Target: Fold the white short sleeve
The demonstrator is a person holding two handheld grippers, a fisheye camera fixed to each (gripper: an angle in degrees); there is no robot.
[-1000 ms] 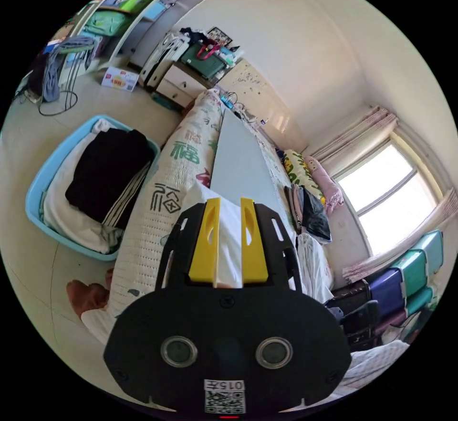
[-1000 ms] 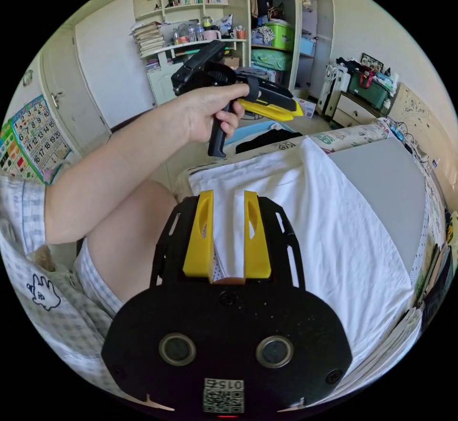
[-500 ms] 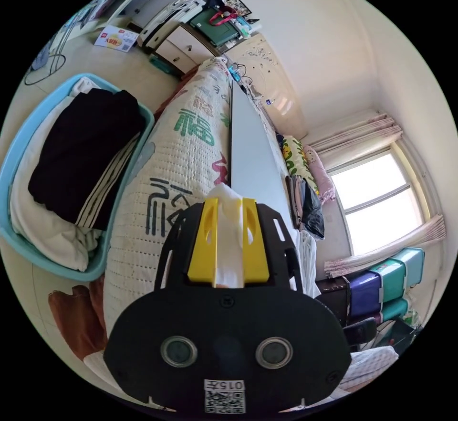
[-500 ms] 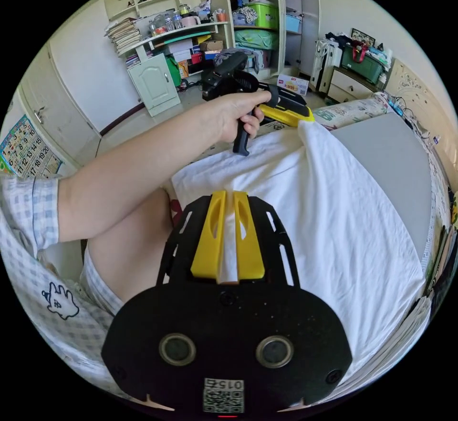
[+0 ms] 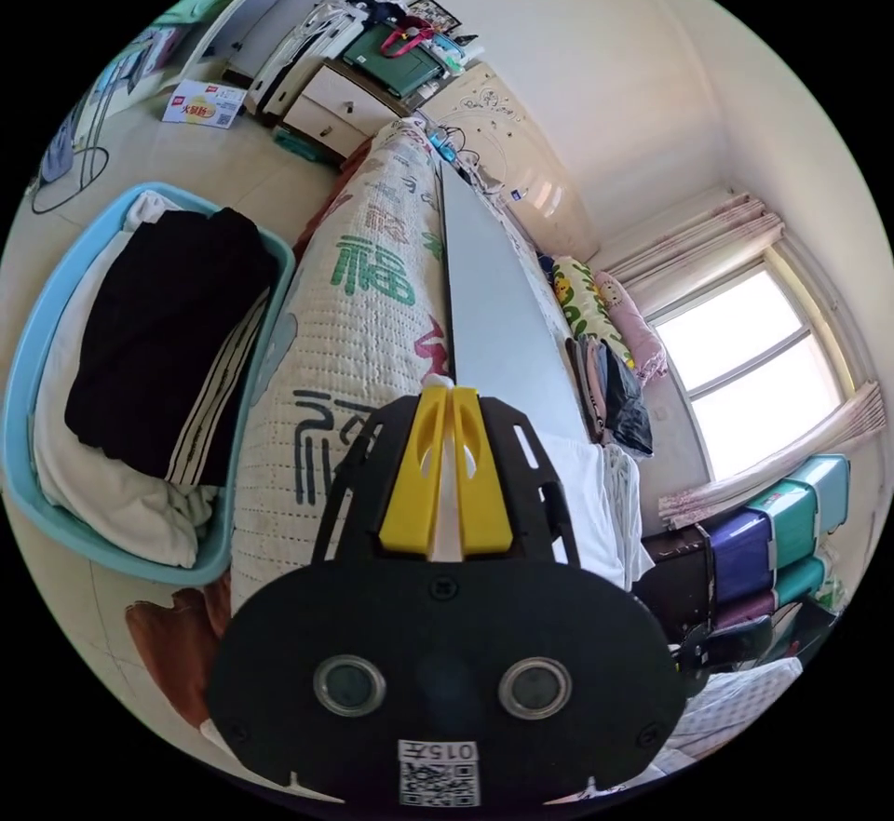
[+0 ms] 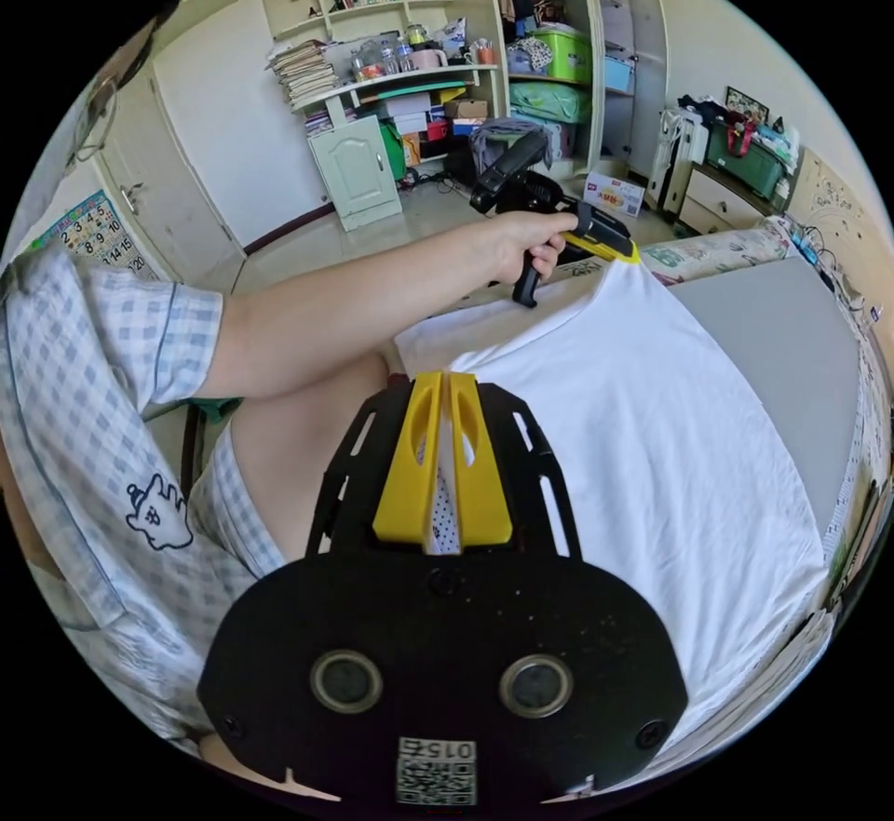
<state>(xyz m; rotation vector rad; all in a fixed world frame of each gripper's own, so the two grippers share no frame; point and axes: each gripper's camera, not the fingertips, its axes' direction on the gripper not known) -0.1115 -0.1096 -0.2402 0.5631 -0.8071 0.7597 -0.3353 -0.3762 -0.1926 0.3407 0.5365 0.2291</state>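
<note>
1. A light blue laundry basket (image 5: 28, 365) stands on the floor beside the bed, holding a black garment (image 5: 158, 328) on top of white cloth (image 5: 121, 504).
2. The bed's quilted cover (image 5: 354, 300) carries green and red printed characters along its side edge.
3. A grey board (image 6: 792, 374) lies flat on the bed.
4. Dark folded clothes (image 5: 610, 388) sit near the bed's far edge, beside patterned pillows (image 5: 596, 309).
5. A window (image 5: 745, 356) with pink curtains lights the room.
6. Stacked storage boxes (image 5: 773, 542), purple and teal, stand below it.
7. Shelves (image 6: 391, 48) hold books and what may be bottles.
8. A small white cabinet (image 6: 354, 169) stands underneath.
</note>
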